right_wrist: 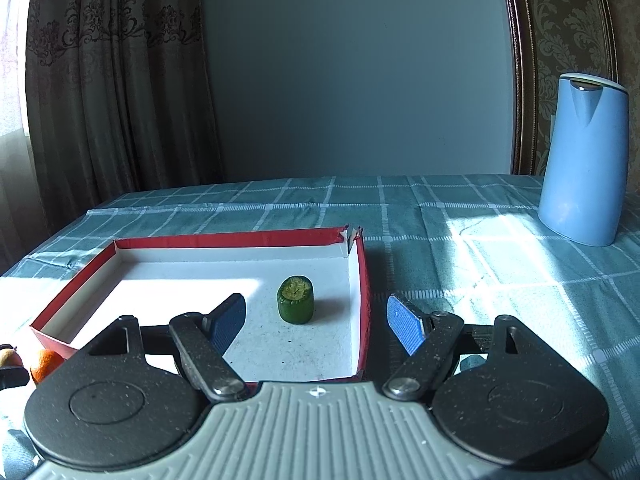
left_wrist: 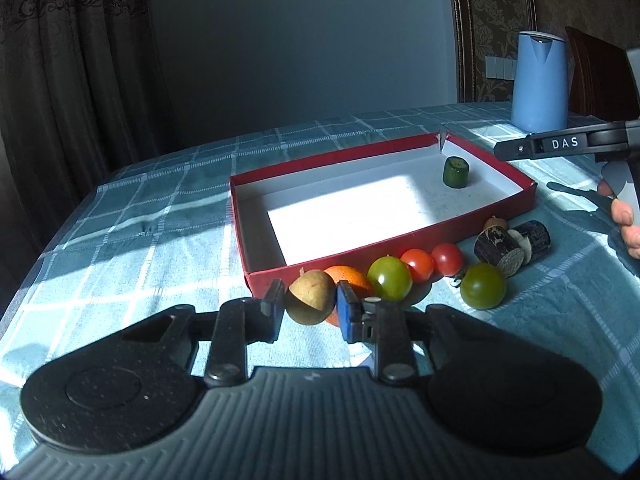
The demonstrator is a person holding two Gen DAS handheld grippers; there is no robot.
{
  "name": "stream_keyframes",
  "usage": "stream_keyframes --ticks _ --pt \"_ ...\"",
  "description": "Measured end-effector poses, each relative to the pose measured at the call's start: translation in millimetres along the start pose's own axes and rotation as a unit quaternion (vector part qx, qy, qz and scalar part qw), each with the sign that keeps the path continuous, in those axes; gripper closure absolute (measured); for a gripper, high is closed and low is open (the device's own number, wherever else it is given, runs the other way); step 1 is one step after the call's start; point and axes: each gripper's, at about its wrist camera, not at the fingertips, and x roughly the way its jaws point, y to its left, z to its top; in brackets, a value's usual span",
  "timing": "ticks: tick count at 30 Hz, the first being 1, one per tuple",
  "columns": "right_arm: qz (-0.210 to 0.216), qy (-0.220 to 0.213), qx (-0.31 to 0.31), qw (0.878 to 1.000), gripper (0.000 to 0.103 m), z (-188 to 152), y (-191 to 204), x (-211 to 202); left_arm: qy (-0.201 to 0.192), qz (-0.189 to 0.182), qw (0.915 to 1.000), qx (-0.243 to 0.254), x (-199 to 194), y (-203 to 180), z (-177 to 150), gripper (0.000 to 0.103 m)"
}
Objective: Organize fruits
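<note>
My left gripper (left_wrist: 310, 306) is shut on a small brown-yellow round fruit (left_wrist: 312, 294), just in front of the red box's (left_wrist: 384, 240) near wall. An orange (left_wrist: 350, 276), two green tomatoes (left_wrist: 390, 278) (left_wrist: 482, 286), two red tomatoes (left_wrist: 418, 264) and dark cylinder pieces (left_wrist: 508, 242) lie in a row along that wall. A green cucumber chunk (right_wrist: 296, 300) stands inside the box (right_wrist: 362, 280) at its far right; it also shows in the left wrist view (left_wrist: 456, 172). My right gripper (right_wrist: 320, 320) is open and empty, over the box's right side, the chunk just ahead between its fingers.
A blue kettle (right_wrist: 584, 160) stands at the back right of the checked teal tablecloth (right_wrist: 500, 260). Curtains hang behind the table on the left. The right gripper's body and the hand holding it show at the right edge of the left wrist view (left_wrist: 560, 144).
</note>
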Motion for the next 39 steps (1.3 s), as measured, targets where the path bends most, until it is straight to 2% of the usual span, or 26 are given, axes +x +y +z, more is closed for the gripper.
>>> stream_keyframes --ticks 5,10,16,18,19,20,25,27,29,33,35,39 --pt "-0.002 0.009 -0.003 1.0 0.025 -7.9 -2.3 -5.4 -0.017 0.029 0.9992 -0.022 25.9 3.3 36.5 0.079" --pt "-0.004 0.015 0.005 1.0 0.025 -13.3 -5.0 -3.7 0.008 0.047 0.9973 -0.056 74.6 11.4 56.7 0.079" --pt "0.007 0.025 0.012 1.0 0.025 -15.1 -3.7 1.3 0.045 0.08 0.9939 -0.061 121.1 12.7 62.9 0.077" --pt "0.008 0.027 0.012 1.0 0.025 -15.4 -3.4 2.1 0.05 0.09 0.9932 -0.055 127.5 13.0 61.2 0.074" --pt "0.008 0.029 0.011 0.999 0.025 -15.5 -3.0 2.5 0.051 0.092 0.9928 -0.057 127.6 14.3 59.2 0.065" --pt "0.009 0.03 0.011 0.999 0.025 -15.6 -3.0 3.0 0.047 0.092 0.993 -0.057 126.2 15.3 57.9 0.052" --pt "0.009 0.034 0.011 0.999 0.025 -16.1 -3.9 5.1 0.011 0.08 0.9936 -0.078 96.1 22.8 49.9 0.047" --pt "0.01 0.033 0.012 0.999 0.025 -15.6 -4.7 5.0 -0.002 0.079 0.9937 -0.08 78.3 23.1 41.8 0.041" --pt "0.01 0.031 0.015 0.999 0.025 -15.3 -5.5 4.1 -0.019 0.076 0.9935 -0.083 57.1 23.1 31.6 0.028" --pt "0.01 0.034 0.024 0.999 0.025 -15.4 -7.7 4.9 -0.033 0.071 0.9936 -0.081 21.9 21.0 13.1 0.027" --pt "0.013 0.037 0.03 0.999 0.025 -15.2 -9.1 5.4 -0.028 0.065 0.9946 -0.076 10.3 17.9 5.0 0.019" --pt "0.018 0.039 0.04 0.998 0.025 -15.7 -11.6 4.9 -0.011 0.072 0.9949 -0.07 0.4 6.3 -7.6 0.015"
